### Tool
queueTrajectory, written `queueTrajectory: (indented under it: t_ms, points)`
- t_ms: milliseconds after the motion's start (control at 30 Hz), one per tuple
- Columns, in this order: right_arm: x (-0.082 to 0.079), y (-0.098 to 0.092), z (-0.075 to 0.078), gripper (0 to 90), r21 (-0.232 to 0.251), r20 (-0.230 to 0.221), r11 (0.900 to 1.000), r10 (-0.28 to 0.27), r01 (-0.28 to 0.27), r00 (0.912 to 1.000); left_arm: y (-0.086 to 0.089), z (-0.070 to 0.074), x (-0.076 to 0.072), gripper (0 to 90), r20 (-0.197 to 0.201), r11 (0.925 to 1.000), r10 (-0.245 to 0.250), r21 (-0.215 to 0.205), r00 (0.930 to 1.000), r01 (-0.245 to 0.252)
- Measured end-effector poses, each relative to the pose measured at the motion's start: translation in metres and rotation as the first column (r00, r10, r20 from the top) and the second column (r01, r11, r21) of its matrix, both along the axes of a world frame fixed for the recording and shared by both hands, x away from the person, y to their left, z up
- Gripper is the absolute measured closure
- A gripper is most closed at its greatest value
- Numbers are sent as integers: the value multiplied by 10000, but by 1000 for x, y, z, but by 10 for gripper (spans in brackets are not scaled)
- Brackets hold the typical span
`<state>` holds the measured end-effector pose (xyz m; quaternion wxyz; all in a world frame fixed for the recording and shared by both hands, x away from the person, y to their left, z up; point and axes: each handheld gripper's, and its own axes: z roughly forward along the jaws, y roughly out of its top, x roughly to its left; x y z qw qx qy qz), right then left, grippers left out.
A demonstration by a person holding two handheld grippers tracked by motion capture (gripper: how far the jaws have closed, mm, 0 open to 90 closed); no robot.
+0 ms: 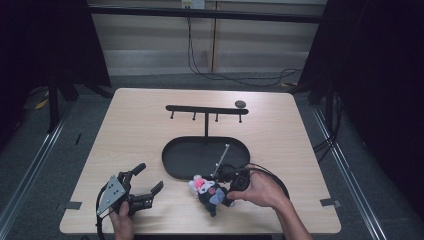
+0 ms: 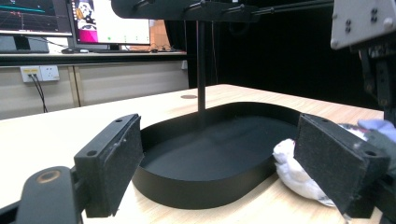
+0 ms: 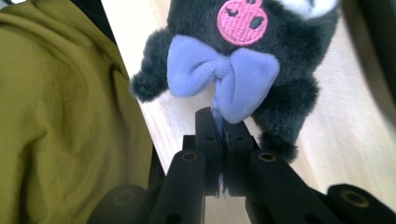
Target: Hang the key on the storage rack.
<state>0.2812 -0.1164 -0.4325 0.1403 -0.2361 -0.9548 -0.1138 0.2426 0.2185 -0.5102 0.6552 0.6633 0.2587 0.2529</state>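
Table (image 1: 150, 120): light wood; it carries a black stand and the toy.
Stand (image 1: 206, 110): a crossbar with four hooks on a post rising from an oval black tray (image 1: 175, 162); every hook hangs bare.
Plush toy (image 1: 210, 192): dark grey with a blue bow (image 3: 224, 74) and pink patch, lying on the table just in front of the tray's near rim.
Right gripper (image 3: 223, 140): jaws pinched tight on a flap of the bow.
Left gripper (image 1: 145, 187): jaws wide apart, holding nothing, near the table's front left.
Progress: grasp made; judging by the bare hooks, lifting and placing the toy remain.
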Motion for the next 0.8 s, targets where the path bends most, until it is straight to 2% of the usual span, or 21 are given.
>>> queueTrajectory:
  t_ms: [267, 467, 600, 800]
  points:
    - [8, -3, 28, 871, -18, 275, 10000, 54, -54, 9996, 0, 0, 0, 153, 2, 10000, 2, -3, 10000, -2]
    - [12, 0, 42, 871, -182, 109, 9985, 516, -514, 9986, 0, 0, 0, 153, 0, 10000, -1, 4, 10000, 1]
    - [16, 3, 50, 871, -311, 343, 9965, 788, -778, 9963, 0, 0, 0, 153, -7, 10000, 33, -23, 10000, -33]
    - [17, 7, 65, 871, -282, 431, 9917, 1263, -1252, 9911, 0, 0, 0, 153, 4, 10000, 1, -8, 10000, -1]
